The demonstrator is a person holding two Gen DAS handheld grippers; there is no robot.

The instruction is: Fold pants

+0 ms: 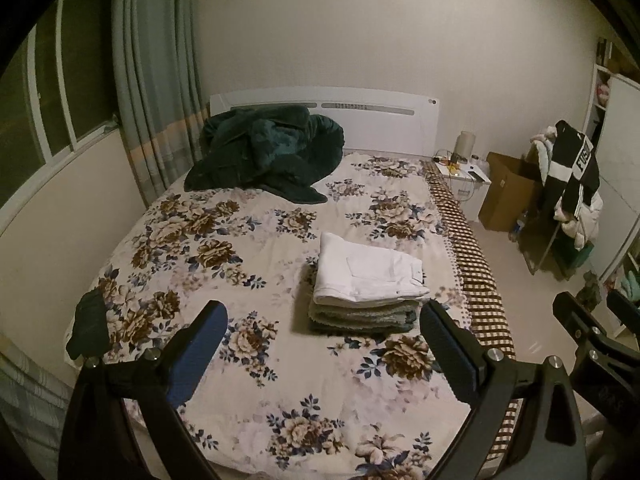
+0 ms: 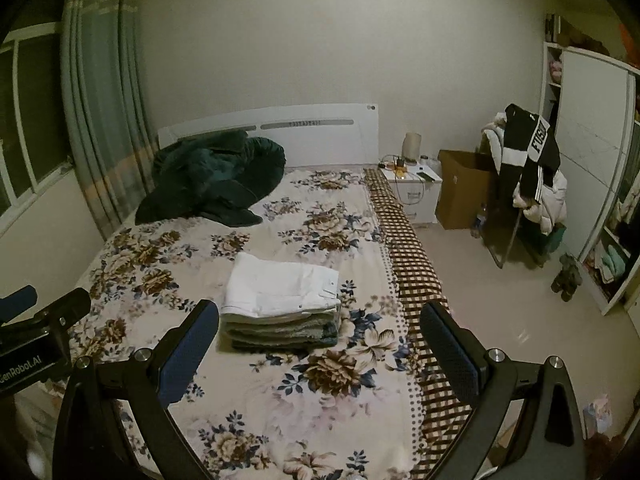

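Folded white pants (image 1: 368,274) (image 2: 280,288) lie on top of a stack of folded clothes (image 1: 360,318) (image 2: 280,332) on the floral bed sheet (image 1: 224,240) (image 2: 320,380). My left gripper (image 1: 324,332) is open and held above the bed, short of the stack, with nothing between its fingers. My right gripper (image 2: 320,328) is open too, raised above the bed near the stack's right side, and empty. In the left wrist view the right gripper (image 1: 592,320) shows at the right edge. The left gripper's fingers (image 2: 24,300) show at the left edge of the right wrist view.
A dark green blanket (image 1: 264,152) (image 2: 212,176) is heaped by the white headboard (image 1: 360,120). A small dark cloth (image 1: 90,328) lies at the bed's left edge. Right of the bed are a nightstand (image 2: 412,184), a cardboard box (image 2: 460,188) and a rack draped with clothes (image 2: 528,168). A wardrobe (image 2: 592,152) stands far right.
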